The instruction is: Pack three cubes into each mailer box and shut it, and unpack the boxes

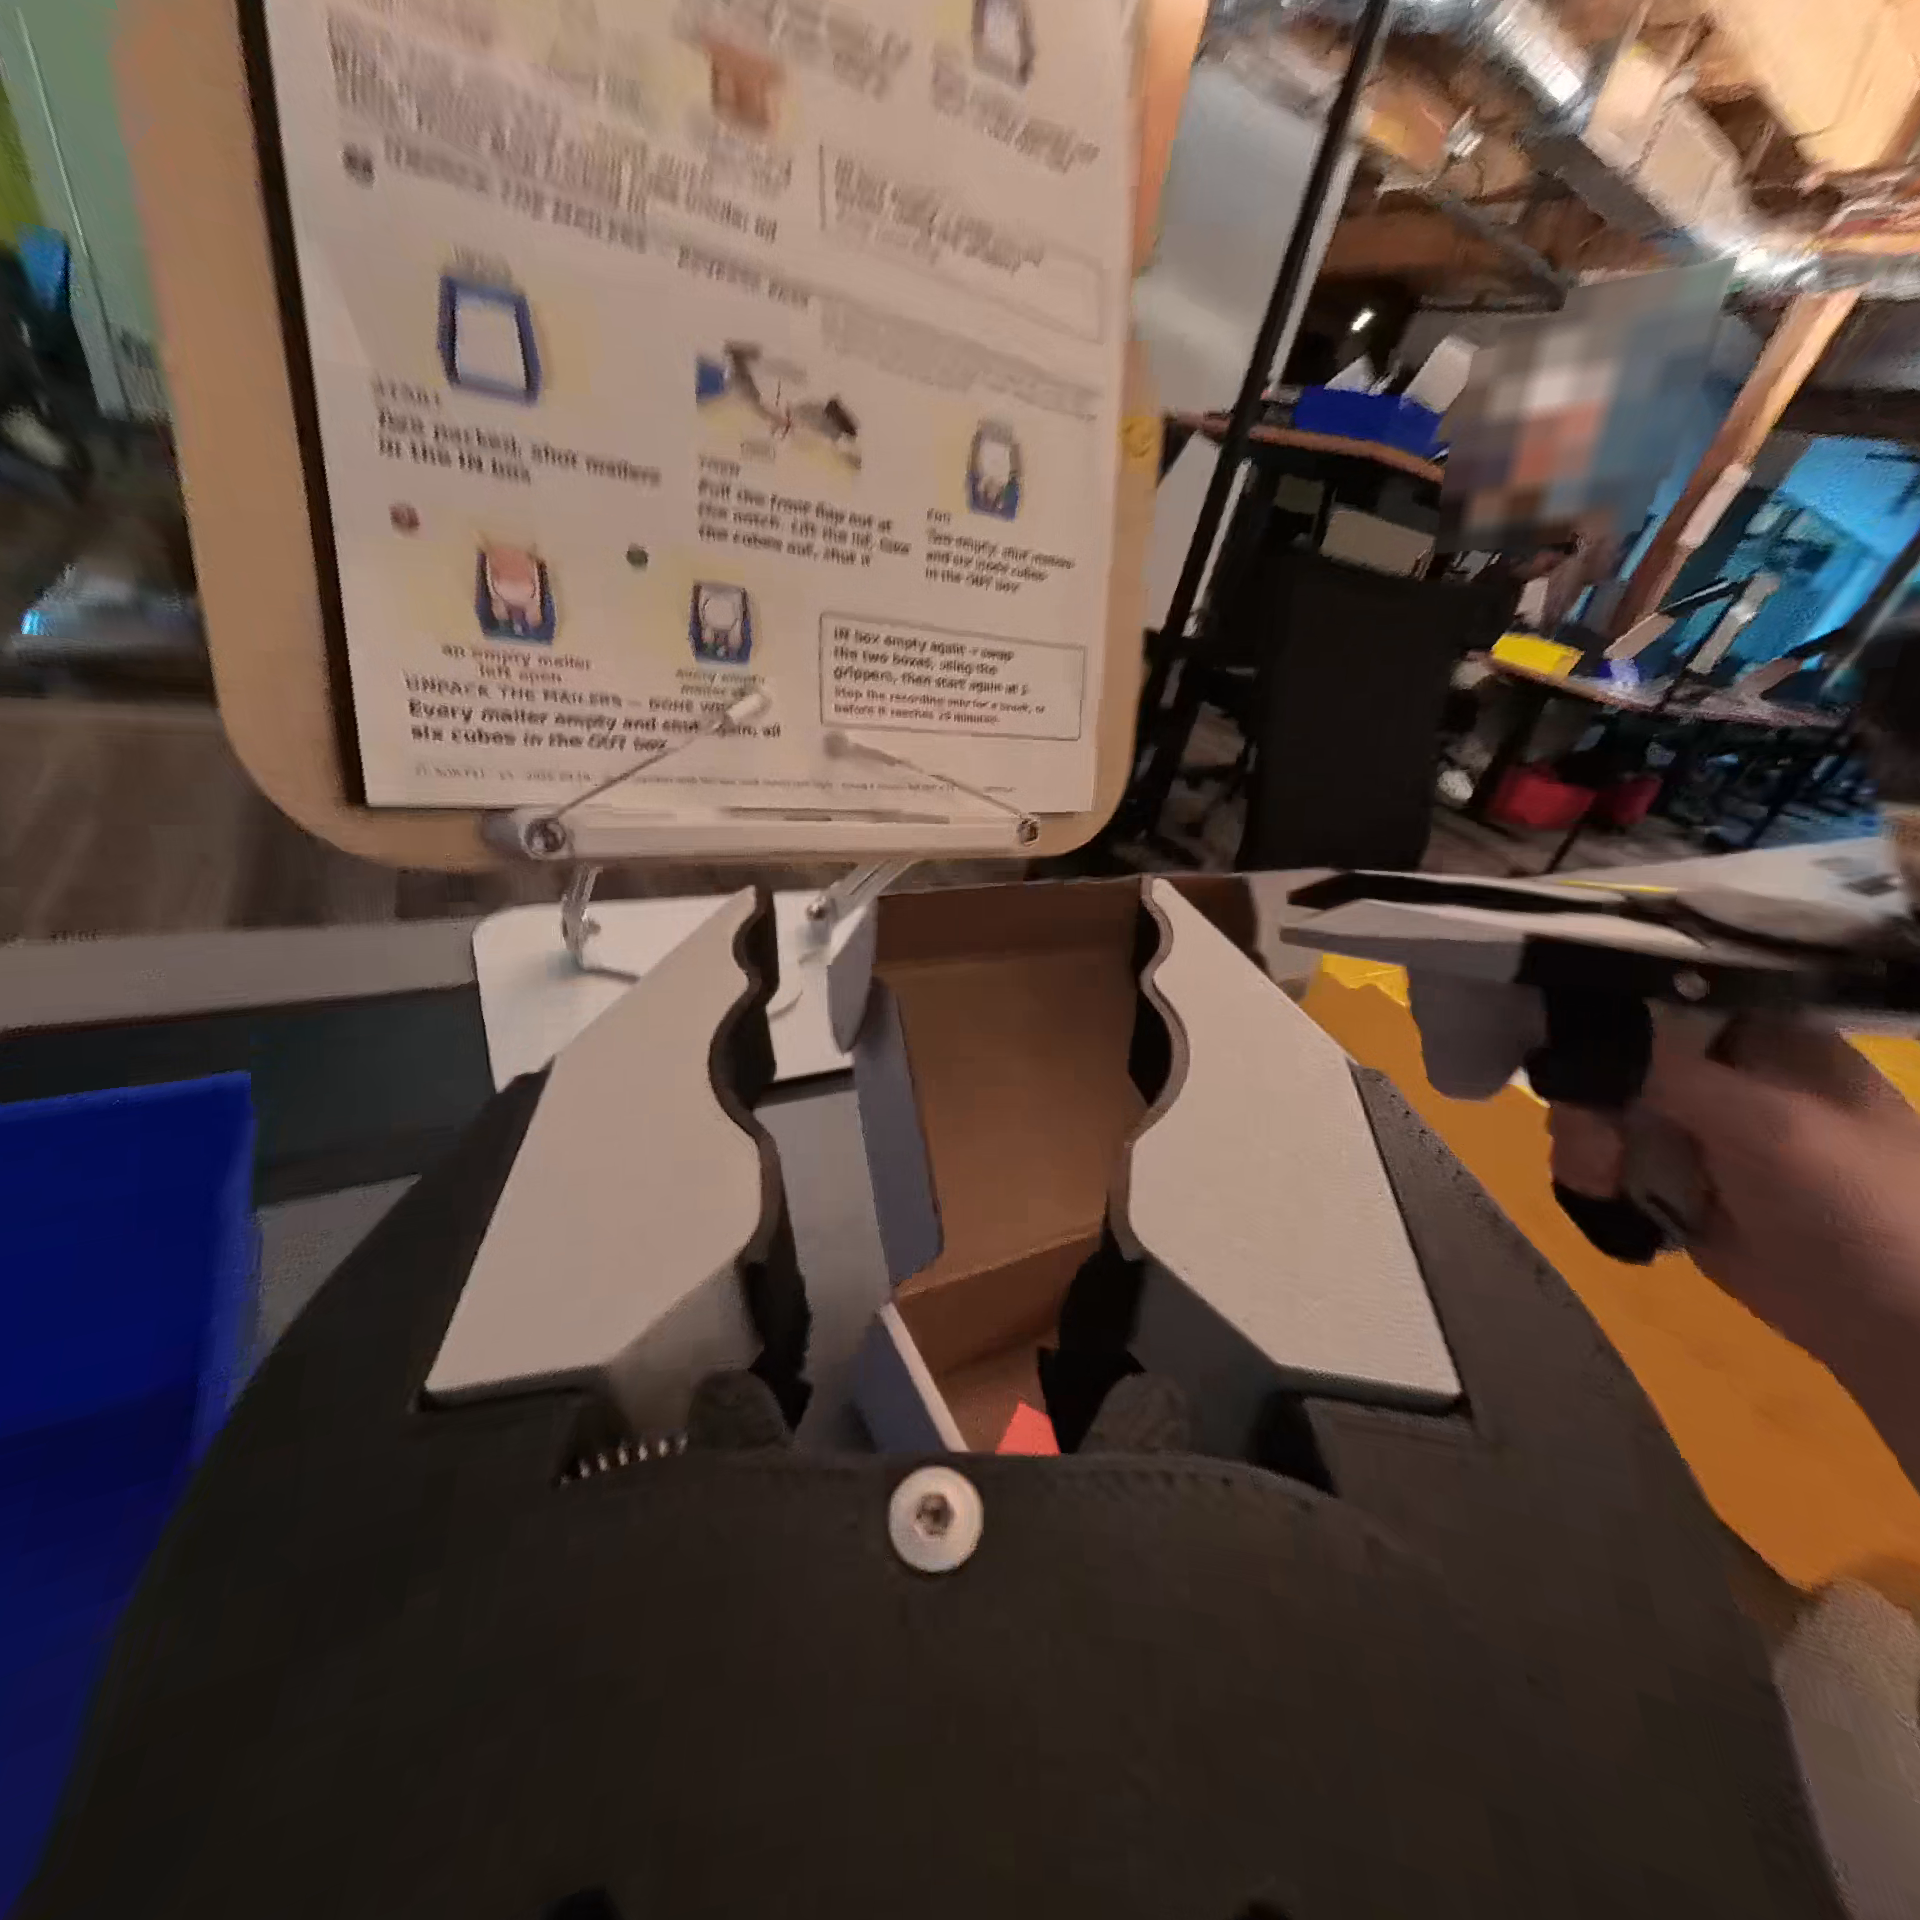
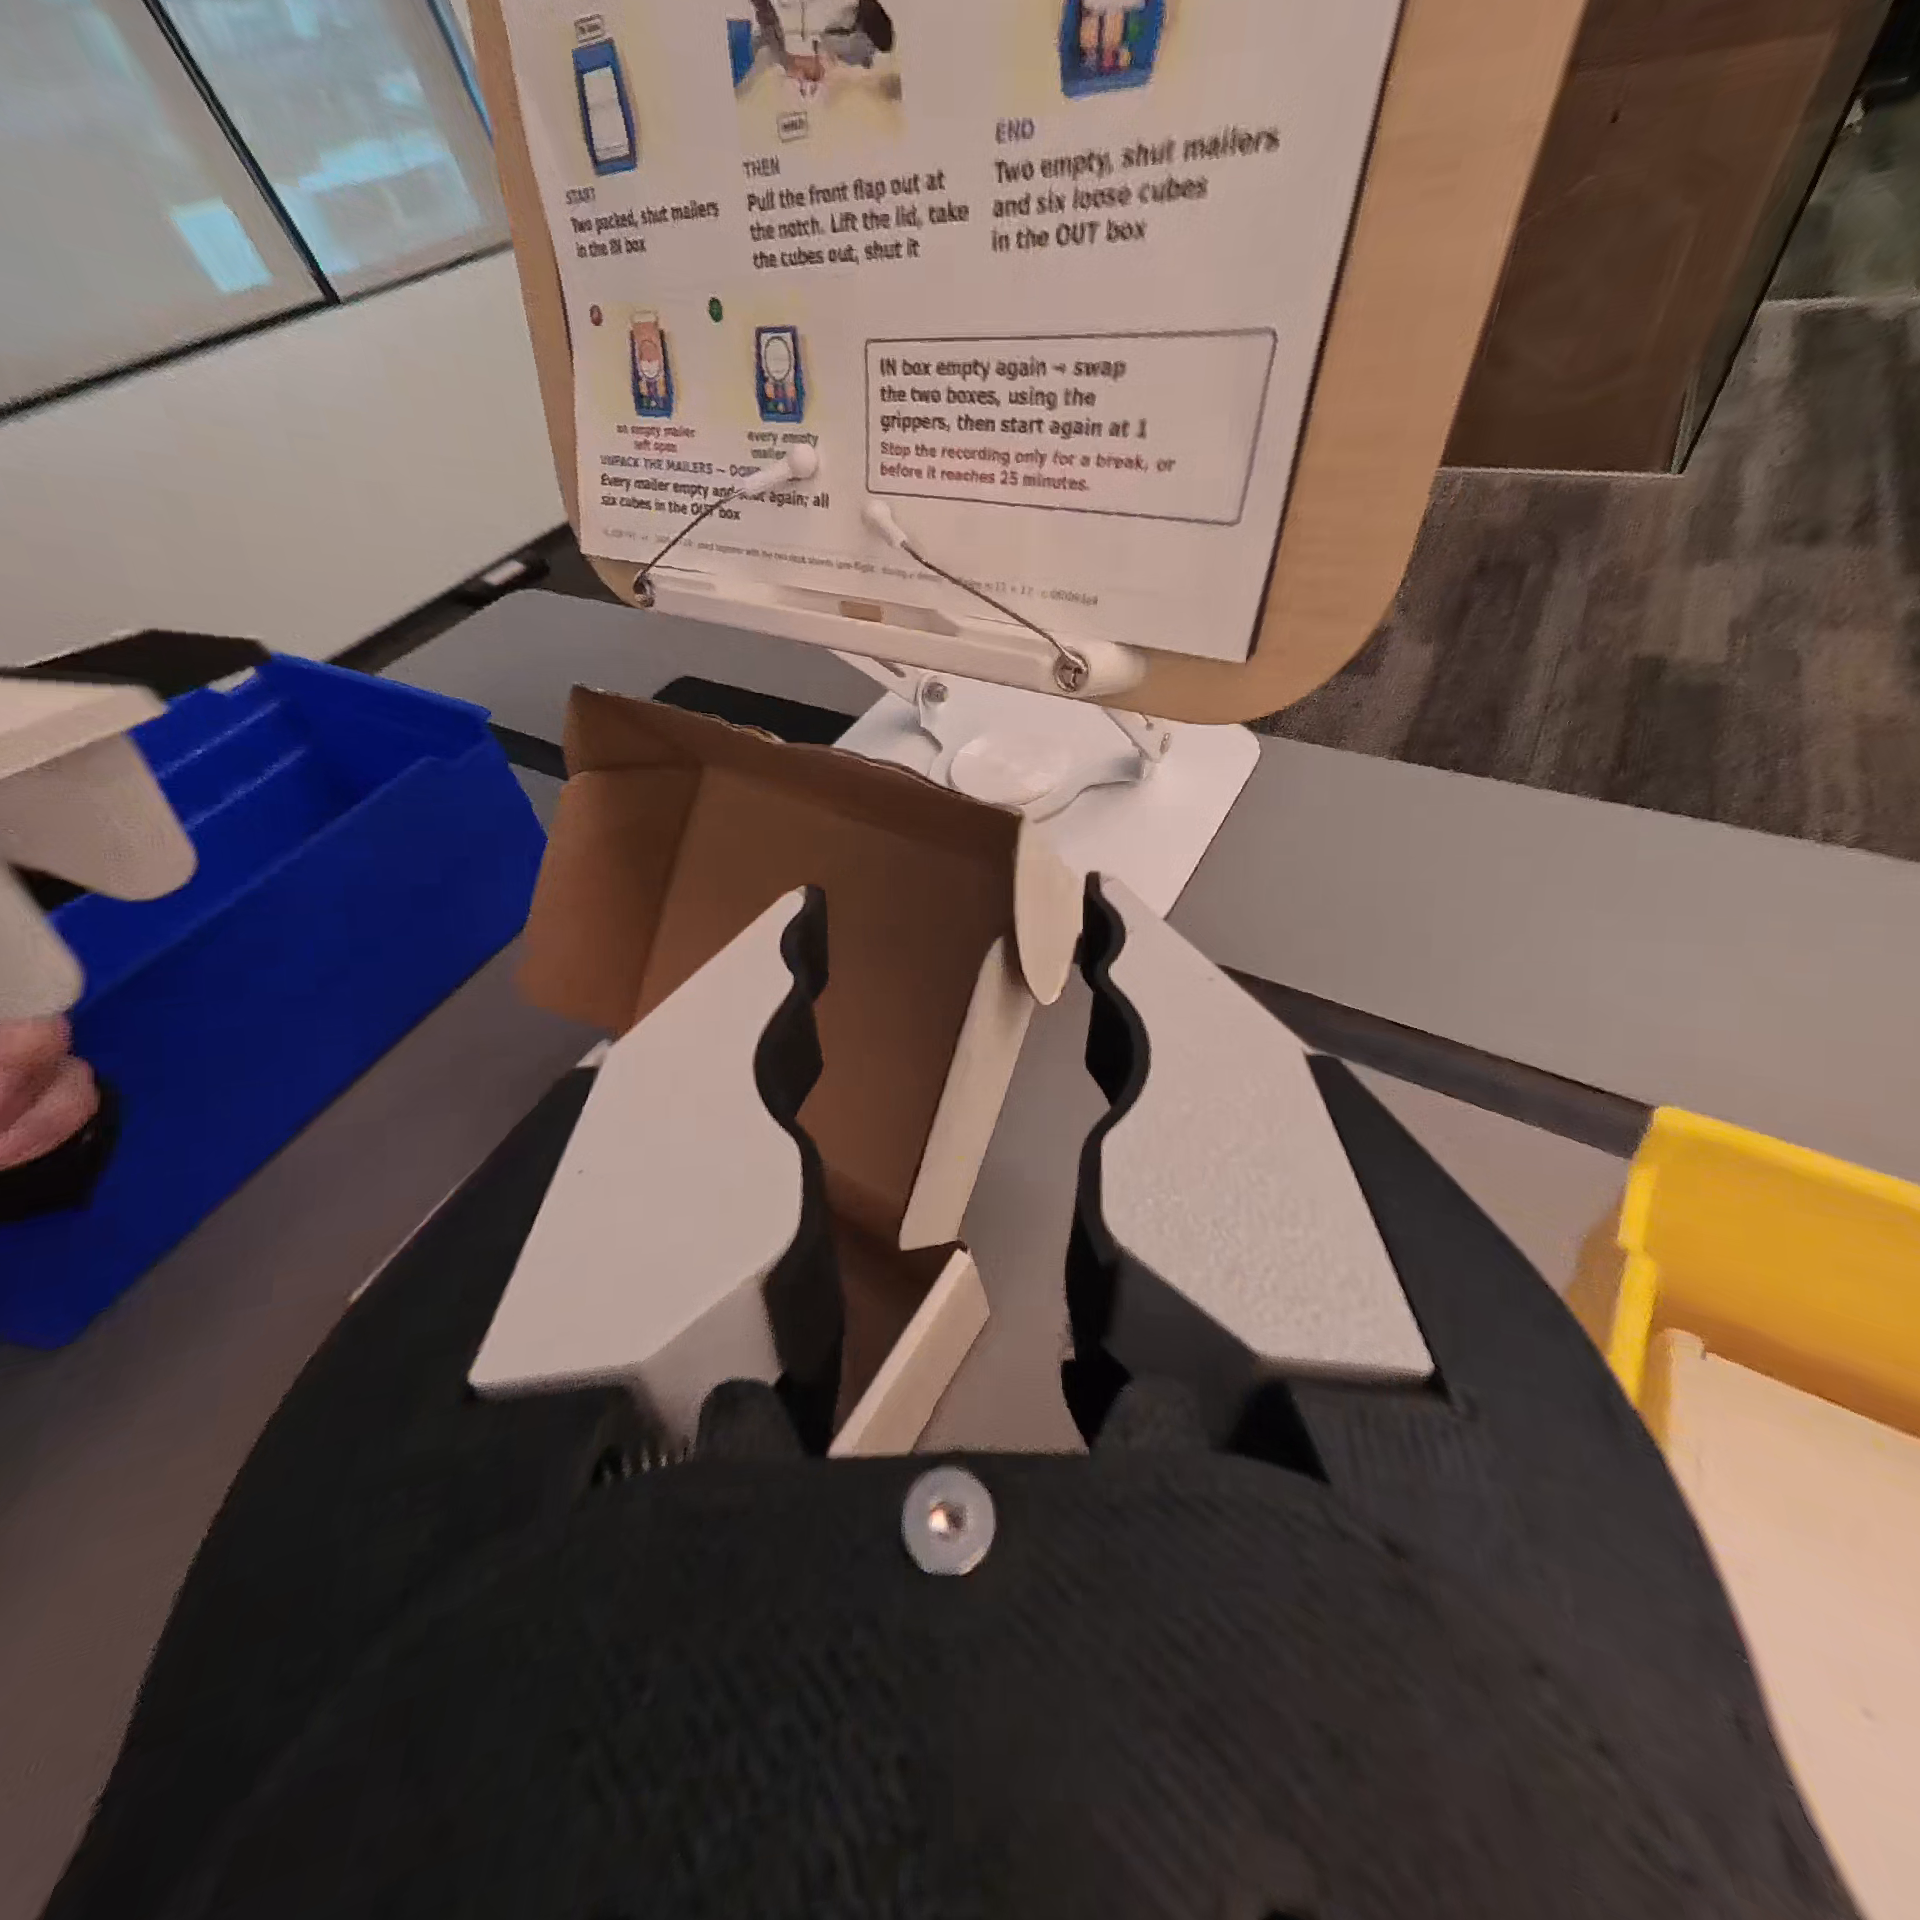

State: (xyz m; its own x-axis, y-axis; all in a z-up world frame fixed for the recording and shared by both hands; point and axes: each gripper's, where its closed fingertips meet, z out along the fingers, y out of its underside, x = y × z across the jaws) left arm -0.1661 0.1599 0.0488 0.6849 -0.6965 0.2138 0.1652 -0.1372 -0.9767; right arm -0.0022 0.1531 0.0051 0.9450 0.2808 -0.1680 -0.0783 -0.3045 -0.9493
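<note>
Mailer box (image 2: 821,935) sits open mid-worktop, just in front of instruction board stand (image 2: 1039,790), lid up so inside stays reachable. Left tool (image 1: 951,935) wide, holding nothing. Right tool (image 2: 951,914) wide too, straddling box side wall, probably lining up to fold it shut. Blue bin (image 2: 260,935) by left edge, yellow bin (image 2: 1766,1247) by right.

Grey laminate tabletop (image 2: 1455,935) bearing a white metal stand (image 2: 1049,790) that carries a rounded pale-wood board (image 2: 1455,312) with a white printed instruction sheet (image 2: 935,312). Left: white wall (image 2: 260,468) under glazed panels with dark frames (image 2: 208,156). Right: mottled grey carpet (image 2: 1662,644). Beyond, a workshop with exposed timber ceiling beams (image 1: 1766,395), silver ducting (image 1: 1558,62) and cluttered workbenches (image 1: 1662,707).
</note>
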